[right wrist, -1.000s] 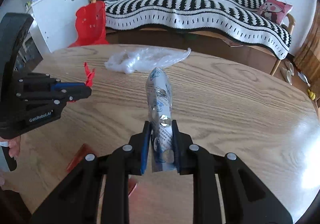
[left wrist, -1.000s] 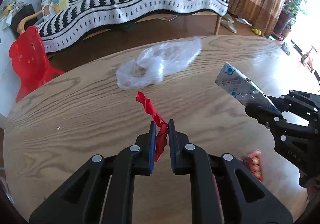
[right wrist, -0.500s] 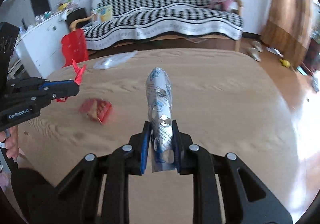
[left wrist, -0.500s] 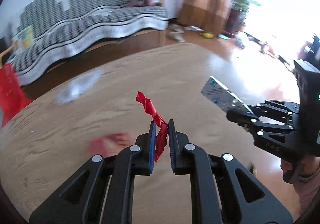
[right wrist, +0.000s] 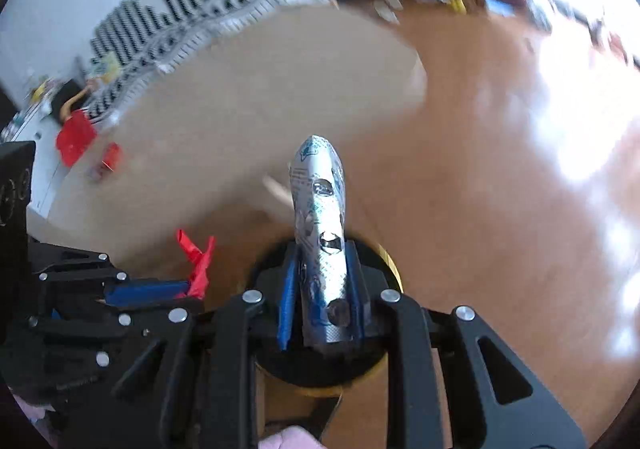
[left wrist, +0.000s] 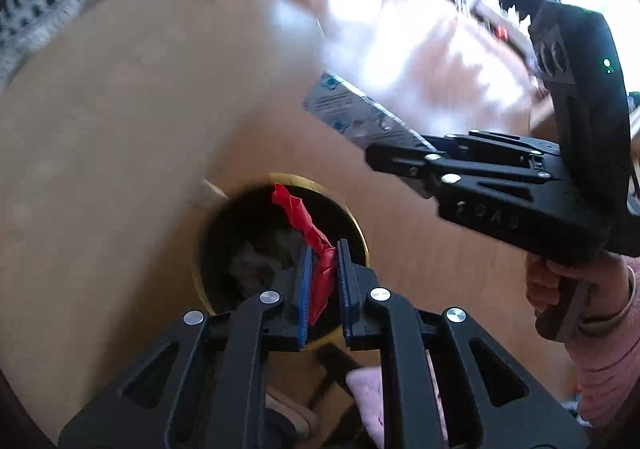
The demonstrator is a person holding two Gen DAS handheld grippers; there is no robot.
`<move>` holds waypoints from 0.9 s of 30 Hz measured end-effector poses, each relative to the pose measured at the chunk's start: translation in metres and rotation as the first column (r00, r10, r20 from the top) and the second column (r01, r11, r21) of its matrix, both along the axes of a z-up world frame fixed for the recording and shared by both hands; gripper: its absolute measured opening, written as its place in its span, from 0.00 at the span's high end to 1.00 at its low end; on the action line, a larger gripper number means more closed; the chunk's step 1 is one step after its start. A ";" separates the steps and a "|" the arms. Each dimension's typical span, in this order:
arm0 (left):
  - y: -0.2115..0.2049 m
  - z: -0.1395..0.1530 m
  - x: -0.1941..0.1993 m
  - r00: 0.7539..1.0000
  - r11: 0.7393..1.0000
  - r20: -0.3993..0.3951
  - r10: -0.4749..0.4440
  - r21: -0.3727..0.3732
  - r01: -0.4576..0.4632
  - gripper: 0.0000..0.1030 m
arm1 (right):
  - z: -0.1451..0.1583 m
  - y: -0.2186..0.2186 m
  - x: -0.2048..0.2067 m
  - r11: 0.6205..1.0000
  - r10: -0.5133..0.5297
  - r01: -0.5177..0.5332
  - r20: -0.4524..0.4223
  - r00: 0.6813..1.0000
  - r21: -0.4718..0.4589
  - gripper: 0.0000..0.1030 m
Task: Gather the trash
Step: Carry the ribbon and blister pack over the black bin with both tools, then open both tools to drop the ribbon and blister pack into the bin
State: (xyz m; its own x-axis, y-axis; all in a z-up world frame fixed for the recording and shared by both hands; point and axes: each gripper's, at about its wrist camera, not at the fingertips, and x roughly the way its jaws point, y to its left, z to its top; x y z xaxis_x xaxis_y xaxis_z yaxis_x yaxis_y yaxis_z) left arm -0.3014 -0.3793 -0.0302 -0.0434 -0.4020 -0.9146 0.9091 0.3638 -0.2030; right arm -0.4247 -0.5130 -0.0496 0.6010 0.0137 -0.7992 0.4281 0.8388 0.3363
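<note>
My left gripper [left wrist: 323, 249] is shut on a twisted red wrapper [left wrist: 310, 233] and holds it over the open mouth of a round dark trash bin with a gold rim [left wrist: 358, 227]. The bin holds crumpled grey trash. My right gripper [right wrist: 322, 249] is shut on a silver and blue foil wrapper [right wrist: 320, 209] and hovers over the same bin [right wrist: 390, 257]. In the left wrist view the right gripper [left wrist: 372, 153] holds the foil wrapper [left wrist: 352, 115] up and to the right of the bin. In the right wrist view the left gripper [right wrist: 188, 287] with the red wrapper [right wrist: 198, 261] is at the lower left.
The round wooden table [left wrist: 120, 109] lies behind the bin, with a red packet [right wrist: 110, 157] on its far side. A striped sofa [right wrist: 224, 5] and a red plastic chair [right wrist: 74, 135] stand beyond. The floor to the right is bright with glare.
Both grippers have swung away from the table top and down to the trash bin beside the table, each still holding its wrapper. The views are blurred by the motion.
</note>
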 end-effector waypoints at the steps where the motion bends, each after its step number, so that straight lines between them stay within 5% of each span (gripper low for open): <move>1: -0.004 -0.012 -0.004 1.000 1.000 -0.006 -0.002 0.021 0.002 0.89 | -0.025 -0.002 -0.006 1.000 -0.011 0.012 -0.033 0.999 0.029 0.78; 5: -0.015 -0.075 -0.006 0.998 0.989 0.059 -0.014 0.147 0.006 0.89 | -0.089 -0.004 -0.014 0.989 -0.033 0.047 -0.102 0.994 0.139 0.78; 9: -0.023 -0.087 -0.007 0.998 0.984 0.043 -0.047 0.174 0.039 0.89 | -0.125 -0.003 -0.016 0.981 -0.016 0.047 -0.161 0.987 0.191 0.78; 12: -0.023 -0.092 0.005 1.000 0.983 -0.008 -0.026 0.180 0.027 0.89 | -0.130 -0.007 -0.015 0.977 -0.023 0.058 -0.169 0.985 0.206 0.78; 23: -0.021 -0.095 0.003 1.000 0.979 -0.006 -0.027 0.200 0.027 0.89 | -0.129 -0.010 0.001 0.970 -0.035 0.076 -0.177 0.984 0.229 0.78; 26: -0.020 -0.095 0.006 0.999 0.981 -0.042 -0.024 0.194 0.031 0.88 | -0.125 -0.012 0.004 0.963 -0.029 0.066 -0.146 0.989 0.261 0.67; 27: -0.019 -0.098 0.007 0.998 0.979 -0.067 -0.017 0.200 0.030 0.80 | -0.121 -0.014 0.002 0.965 -0.041 0.074 -0.135 0.990 0.253 0.63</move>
